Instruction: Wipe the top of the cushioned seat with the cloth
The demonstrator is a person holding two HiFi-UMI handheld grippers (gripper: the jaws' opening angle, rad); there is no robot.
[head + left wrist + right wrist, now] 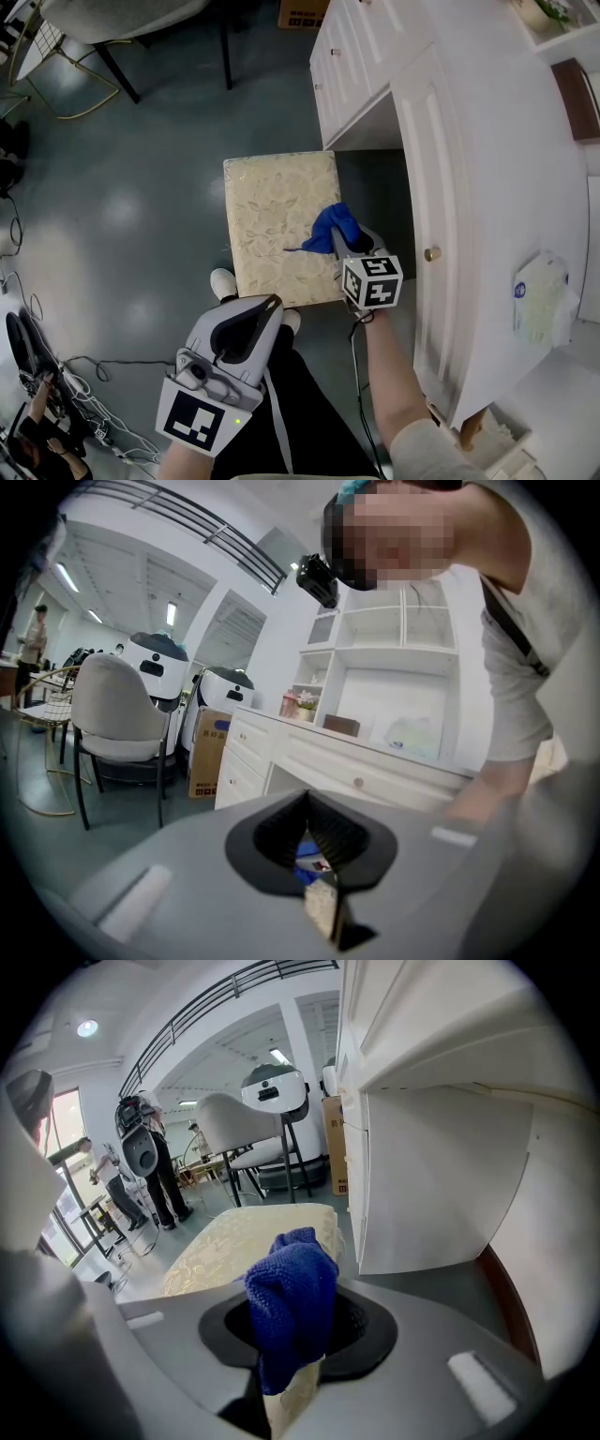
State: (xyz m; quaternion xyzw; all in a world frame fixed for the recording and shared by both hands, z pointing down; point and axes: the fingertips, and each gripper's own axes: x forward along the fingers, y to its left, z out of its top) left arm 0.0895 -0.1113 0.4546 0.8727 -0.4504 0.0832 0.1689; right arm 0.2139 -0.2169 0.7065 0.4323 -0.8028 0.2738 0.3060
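Right tool [337, 242] clamps blue cloth [328, 223] on cushioned seat [267, 211] beside white cabinet [469, 178] (left tool [273, 303] closed, empty)

The grey-green floor [141, 178] shines softly under strip lights [172, 613] on the white ceiling [122, 564]. A white cabinet [497, 141] with drawers [349, 56] and a round brass knob [432, 253] stands at the right. Farther off are a white chair [117, 710] and a cardboard box [206, 757].

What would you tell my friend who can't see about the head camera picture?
Seen from above, the right gripper holds a bunched blue cloth in its fingers over the right side of a cream, leaf-patterned cushioned seat. The left gripper hovers empty by the seat's near edge, and white cabinets stand at the right.
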